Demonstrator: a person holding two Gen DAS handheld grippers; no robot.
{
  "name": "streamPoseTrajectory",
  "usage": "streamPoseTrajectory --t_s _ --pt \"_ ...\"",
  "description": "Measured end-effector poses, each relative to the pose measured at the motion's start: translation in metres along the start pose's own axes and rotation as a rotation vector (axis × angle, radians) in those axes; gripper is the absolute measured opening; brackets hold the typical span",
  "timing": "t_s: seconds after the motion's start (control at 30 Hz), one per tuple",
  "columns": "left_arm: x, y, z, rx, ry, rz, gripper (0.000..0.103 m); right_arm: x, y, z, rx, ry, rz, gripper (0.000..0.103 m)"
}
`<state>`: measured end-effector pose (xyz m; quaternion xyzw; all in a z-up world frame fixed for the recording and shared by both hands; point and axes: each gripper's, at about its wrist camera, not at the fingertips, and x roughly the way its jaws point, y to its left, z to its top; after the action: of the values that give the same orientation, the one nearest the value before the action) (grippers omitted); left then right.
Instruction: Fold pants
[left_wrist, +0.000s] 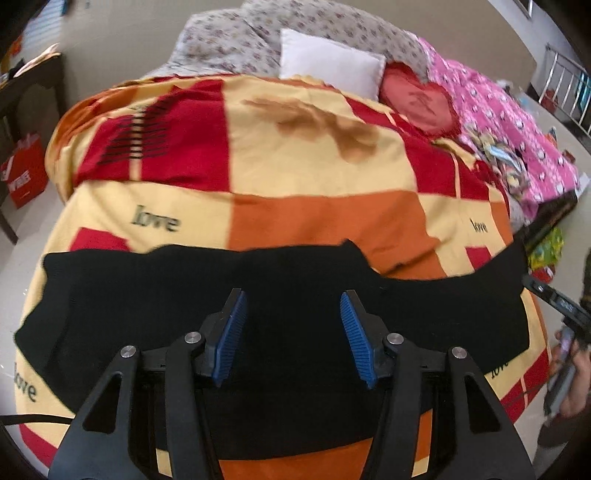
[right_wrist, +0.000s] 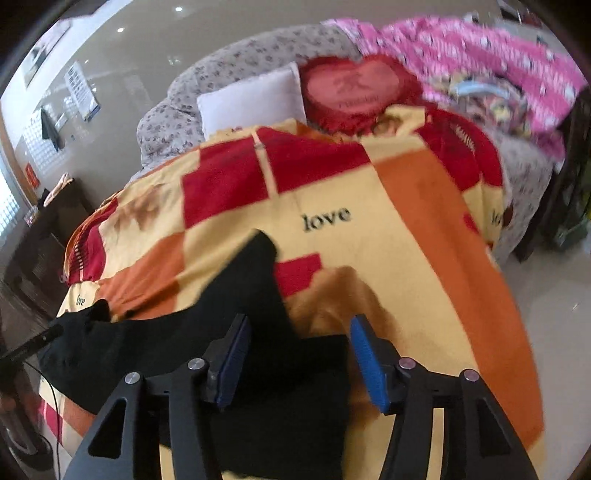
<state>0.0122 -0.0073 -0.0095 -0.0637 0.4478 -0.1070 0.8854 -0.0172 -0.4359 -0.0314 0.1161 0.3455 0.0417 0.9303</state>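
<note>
A bed fills both views, covered by a blanket patterned in yellow, orange and red blocks with the word "love" printed in several places. Around it are a pale glossy floor and plain walls; a dark wooden table stands at the left with a red bag on the floor beside it. At the head of the bed lie a grey floral quilt, a pink patterned quilt, a white pillow and a red heart-shaped cushion, the cushion touching the pillow's right side. The black pants lie spread across the near end of the blanket, dark enough that folds barely show; in the right wrist view one part runs up and away to a point. The left gripper hovers over the middle of the pants, jaws wide apart, gripping nothing. The right gripper is likewise spread open and empty, over the pants' edge, its right finger above bare blanket.
</note>
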Motion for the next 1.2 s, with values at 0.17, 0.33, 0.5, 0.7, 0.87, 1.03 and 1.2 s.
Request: streamPoseTrajectory --t_s 0.17,0.33,0.5,0.7,0.87,1.03,1.2 --pt "0.009 -0.013 -0.002 0.016 0.032 0.005 0.053 0.034 -0.01 0.004 0.034 0.031 0.275 0.043" --pt "0.007 -0.013 -0.002 0.006 0.034 0.01 0.053 -0.002 0.001 -0.001 0.038 -0.05 0.373 0.003" --pt "0.009 -0.016 -0.003 0.015 0.031 0.0 0.053 -0.061 0.027 -0.012 -0.048 -0.047 0.308 0.003" --pt "0.02 -0.038 -0.011 0.072 0.06 -0.008 0.053 -0.037 0.01 -0.043 -0.092 0.076 -0.032 0.003" --pt "0.019 -0.048 -0.012 0.1 0.053 -0.011 0.053 -0.033 0.002 -0.046 -0.063 0.066 -0.05 0.003" --pt "0.019 -0.057 -0.01 0.105 0.048 -0.024 0.053 -0.051 0.024 -0.039 -0.108 0.008 0.013 0.044" --pt "0.021 -0.07 -0.012 0.133 0.059 -0.035 0.053 -0.03 0.036 -0.04 -0.173 0.04 -0.088 0.05"
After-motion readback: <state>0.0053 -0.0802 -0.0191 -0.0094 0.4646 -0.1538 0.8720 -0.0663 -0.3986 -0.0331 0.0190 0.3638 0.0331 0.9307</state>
